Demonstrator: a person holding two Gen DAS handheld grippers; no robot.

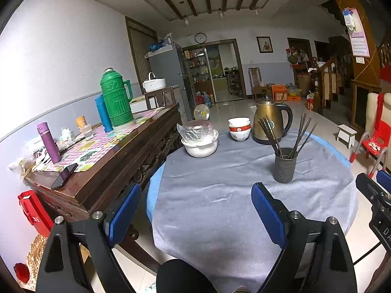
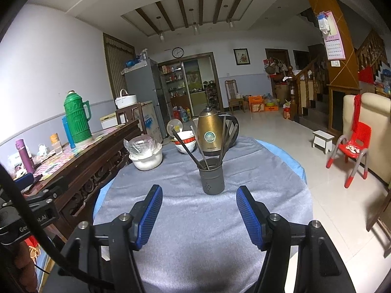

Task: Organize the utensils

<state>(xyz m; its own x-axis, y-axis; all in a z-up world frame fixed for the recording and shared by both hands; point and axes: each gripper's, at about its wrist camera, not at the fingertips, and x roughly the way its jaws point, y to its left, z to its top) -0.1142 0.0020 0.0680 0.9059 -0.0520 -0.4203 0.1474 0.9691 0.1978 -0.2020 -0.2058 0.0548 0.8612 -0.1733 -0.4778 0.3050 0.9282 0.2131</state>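
A dark grey utensil holder stands upright on the round table's grey cloth. Several dark chopsticks lean out of it in a fan. My left gripper hovers open over the near side of the cloth, left of and nearer than the holder, with nothing between its blue pads. My right gripper is open too, its pads empty, pointed at the holder from a short way in front. Part of the right gripper shows at the right edge of the left wrist view.
Behind the holder stand a bronze electric kettle, stacked bowls and a white pot under plastic wrap. A dark wooden sideboard with a green thermos abuts the table's left. A red chair stands right.
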